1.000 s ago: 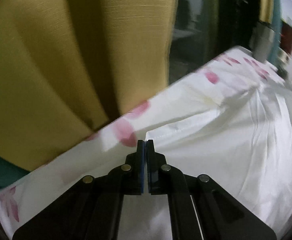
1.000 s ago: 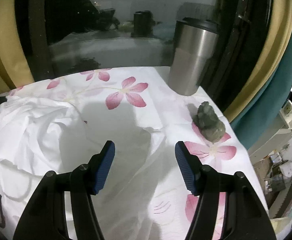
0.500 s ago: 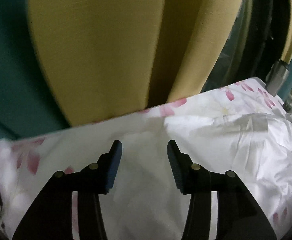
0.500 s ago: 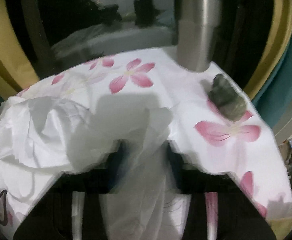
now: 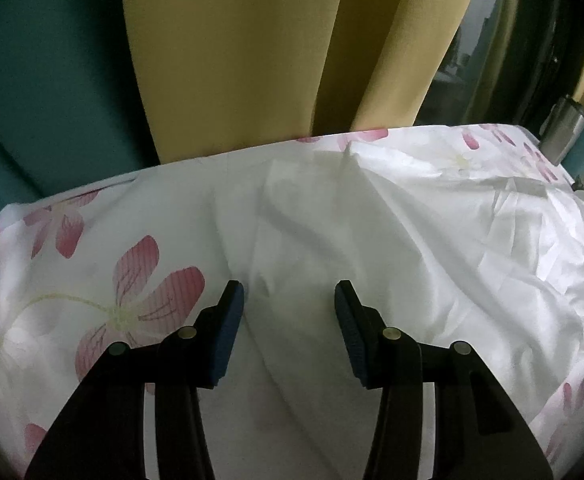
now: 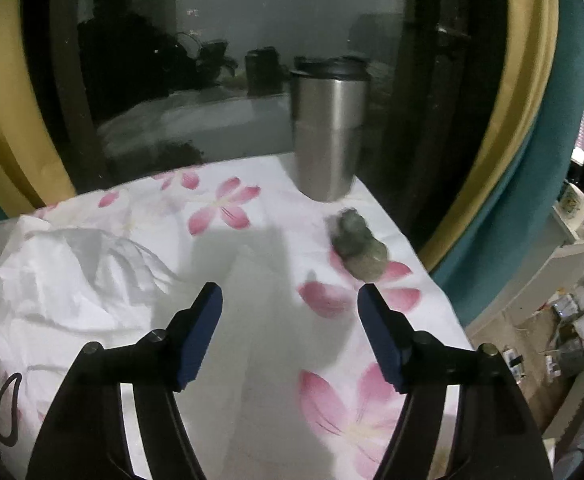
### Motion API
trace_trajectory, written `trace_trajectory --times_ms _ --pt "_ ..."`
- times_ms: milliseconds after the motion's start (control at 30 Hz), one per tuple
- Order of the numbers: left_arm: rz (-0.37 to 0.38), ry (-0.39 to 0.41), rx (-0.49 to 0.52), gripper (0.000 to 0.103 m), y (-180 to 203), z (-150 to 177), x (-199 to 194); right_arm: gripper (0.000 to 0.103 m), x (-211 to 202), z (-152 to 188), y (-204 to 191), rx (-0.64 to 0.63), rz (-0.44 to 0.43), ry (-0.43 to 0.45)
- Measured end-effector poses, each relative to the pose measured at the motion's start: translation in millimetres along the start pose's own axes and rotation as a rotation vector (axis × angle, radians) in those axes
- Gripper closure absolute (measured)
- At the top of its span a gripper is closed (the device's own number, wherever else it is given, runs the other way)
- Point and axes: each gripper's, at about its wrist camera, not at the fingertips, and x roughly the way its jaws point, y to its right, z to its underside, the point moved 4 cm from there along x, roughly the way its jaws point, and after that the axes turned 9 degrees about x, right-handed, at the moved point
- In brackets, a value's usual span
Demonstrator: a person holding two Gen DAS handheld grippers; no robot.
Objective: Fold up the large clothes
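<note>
1. Left wrist view: the left gripper [image 5: 288,300] is held released, its jaws spread with nothing between them, above the white garment [image 5: 372,240]. The garment is spread in loose creases over the flower-printed cloth [image 5: 92,280] that covers the counter, and it reaches nearly to the far edge in front of the yellow curtain [image 5: 252,60]. The gripper is judged to be kept low and open over the cloth so that a fresh fold line or edge can be picked up.

2. Right wrist view: the right gripper [image 6: 290,304] is likewise released and empty. It is held over a flat part of the garment [image 6: 72,280], whose crumpled bulk is heaped to the left. A steel tumbler [image 6: 328,136] and a small grey figurine [image 6: 358,248] are set at the far right of the counter by the window [image 6: 212,60], apparently so that the folding area is left free. The figurine is near the garment's right side and could be knocked if cloth is swept that way.
</note>
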Motion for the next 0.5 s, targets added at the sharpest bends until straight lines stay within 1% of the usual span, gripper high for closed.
trace_trajectory --times_ms 100,200,333,433,500 --pt "-0.004 0.006 0.0 0.053 -2 -1 2 0.033 19 17 -7 -0.085 0.053 -0.074" --pt "-0.002 0.011 0.011 0.053 0 -3 3 0.033 35 22 -26 -0.171 0.045 -0.096" --pt "0.01 0.009 0.012 0.053 -2 -5 3 0.033 52 5 -42 -0.174 -0.019 -0.081" --pt "0.01 0.012 0.013 0.053 -4 -8 5 0.033 75 -7 -47 -0.141 -0.068 -0.096" --pt "0.013 0.01 0.014 0.053 -5 -12 8 0.033 90 -8 -50 -0.128 -0.086 -0.117"
